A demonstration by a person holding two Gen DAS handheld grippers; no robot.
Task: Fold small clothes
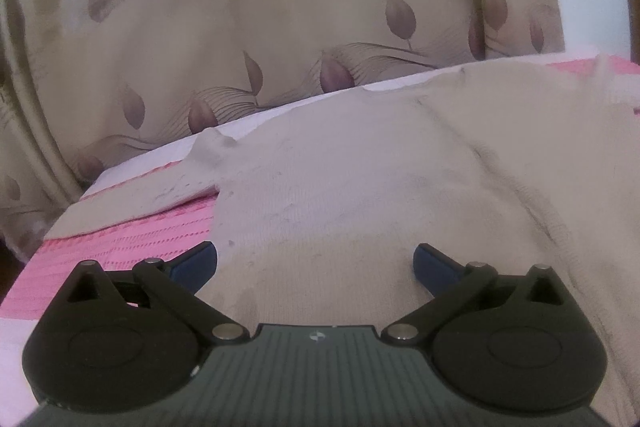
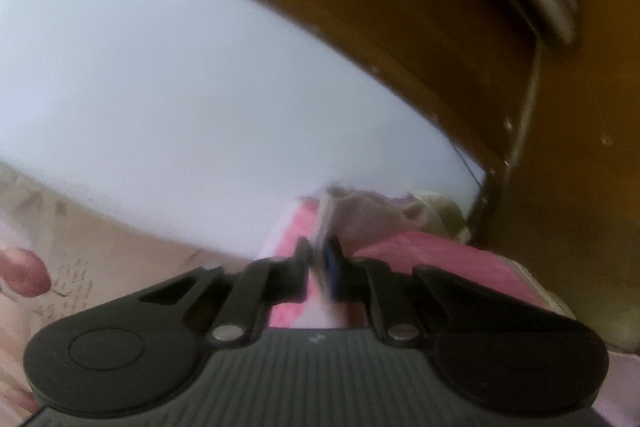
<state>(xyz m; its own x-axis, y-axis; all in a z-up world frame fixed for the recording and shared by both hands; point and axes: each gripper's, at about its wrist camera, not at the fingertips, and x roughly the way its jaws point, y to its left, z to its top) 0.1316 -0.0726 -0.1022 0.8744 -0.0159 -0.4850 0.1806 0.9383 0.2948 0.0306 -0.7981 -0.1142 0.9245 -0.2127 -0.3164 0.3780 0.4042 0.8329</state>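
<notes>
Sweater (image 1: 380, 187), cream and ribbed, is found spread flat over a pink cloth (image 1: 132, 239), which is taken as the reference for all positions. One sleeve (image 1: 132, 195) is laid out along the cloth's far side, towards a leaf-printed curtain (image 1: 280, 27) hanging just behind the cloth; the body covers the cloth's middle and near part. Dark specks are noted on the knit. The left gripper (image 1: 316, 263) is held low over the sweater's near hem, its jaws spread wide with nothing between them; its left finger (image 1: 196, 263) is seen at the hem's corner, where knit meets pink cloth, and its right finger (image 1: 436, 267) over the knit. Contact with the fabric cannot be confirmed. The right gripper (image 2: 318, 267) is seen in a blurred view at another edge of the pink cloth (image 2: 440, 255), with a white wall (image 2: 180, 87) and brown wooden furniture (image 2: 560, 147) beyond it. Its jaws are drawn nearly together, and a thin pale fold of fabric (image 2: 320, 223) stands pinched between them, rising just above the tips. Whether this fold belongs to the sweater cannot be told from that view.
</notes>
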